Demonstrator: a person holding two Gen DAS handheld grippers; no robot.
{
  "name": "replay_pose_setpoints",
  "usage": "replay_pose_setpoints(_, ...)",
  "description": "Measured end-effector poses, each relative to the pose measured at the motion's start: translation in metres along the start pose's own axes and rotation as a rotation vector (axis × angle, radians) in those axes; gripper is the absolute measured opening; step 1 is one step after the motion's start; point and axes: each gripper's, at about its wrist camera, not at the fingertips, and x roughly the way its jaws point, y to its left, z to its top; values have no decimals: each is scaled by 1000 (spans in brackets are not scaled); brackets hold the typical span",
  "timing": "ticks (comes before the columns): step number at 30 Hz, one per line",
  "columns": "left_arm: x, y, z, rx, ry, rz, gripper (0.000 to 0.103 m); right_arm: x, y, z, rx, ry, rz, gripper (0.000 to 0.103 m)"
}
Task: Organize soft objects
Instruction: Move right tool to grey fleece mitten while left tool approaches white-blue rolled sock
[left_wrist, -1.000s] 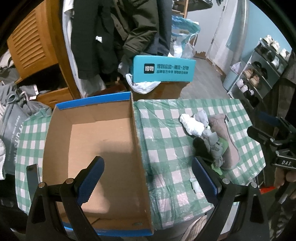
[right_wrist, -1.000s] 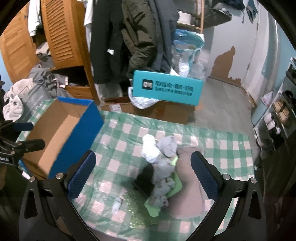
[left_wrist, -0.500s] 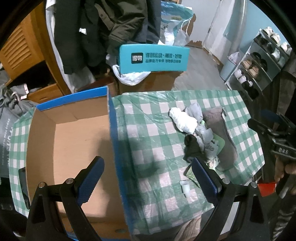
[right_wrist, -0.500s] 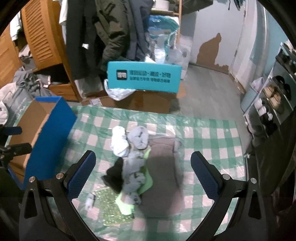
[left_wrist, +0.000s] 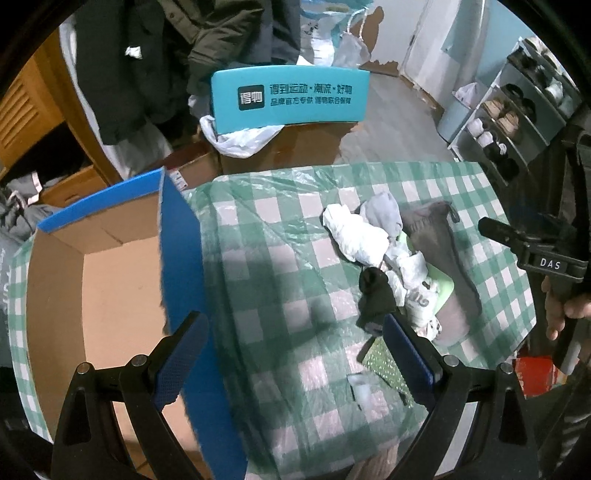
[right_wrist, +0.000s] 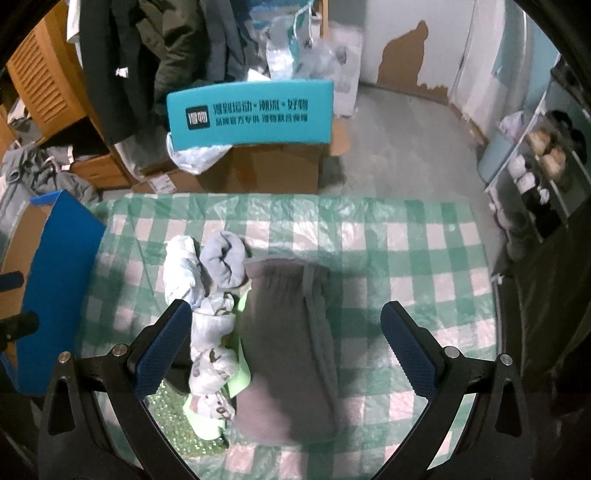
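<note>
Jaws on both the left gripper (left_wrist: 293, 360) and right gripper (right_wrist: 286, 349) stand wide apart, gripping nothing. Every soft object (right_wrist: 286, 343) lies heaped on the checked worktop (right_wrist: 406, 258); the cardboard box (left_wrist: 92, 291) at nine o'clock holds nothing, so sorting looks unstarted.

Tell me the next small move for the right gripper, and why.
Probably lower the right gripper onto the grey pouch: its jaws are open and already straddle it, nothing is held, and the box stands empty on the left.
</note>
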Motion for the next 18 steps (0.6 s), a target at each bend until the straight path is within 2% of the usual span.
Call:
replay_pose_setpoints(8,29,-18,21,53,40,-12,97,38,-10,3,8,86,-9,101)
replay_pose_setpoints(18,78,-20,32,-13,110,-34,97,73,-9,3,8,172,16,101)
